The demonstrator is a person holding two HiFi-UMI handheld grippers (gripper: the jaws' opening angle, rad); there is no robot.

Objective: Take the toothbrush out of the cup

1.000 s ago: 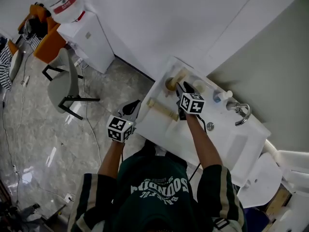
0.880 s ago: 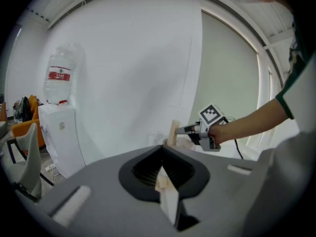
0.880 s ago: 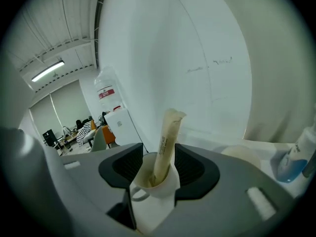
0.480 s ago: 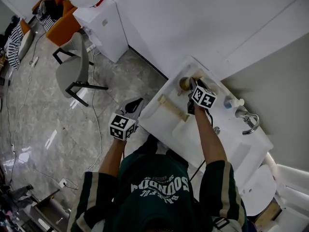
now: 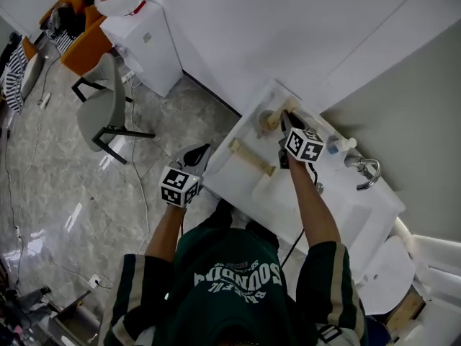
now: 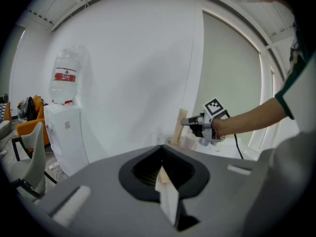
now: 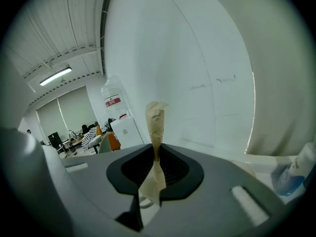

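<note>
White water dispenser (image 5: 148, 47), grey chair (image 5: 101, 110) just beside it, chrome faucet (image 5: 365, 171) on white counter (image 5: 353, 211).

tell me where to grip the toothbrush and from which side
Grip the toothbrush on its handle, partway up, coming in near level from the person's side. It stands upright and is thin, so the flat pads meet it squarely. The right tongs are closing on it just there.

tee (image 5: 232, 305): dark green, kinda baggy | lettering (image 5: 232, 274): white block print | sleeves (image 5: 130, 299): elbow-length, cream and green stripes at the ends
</note>
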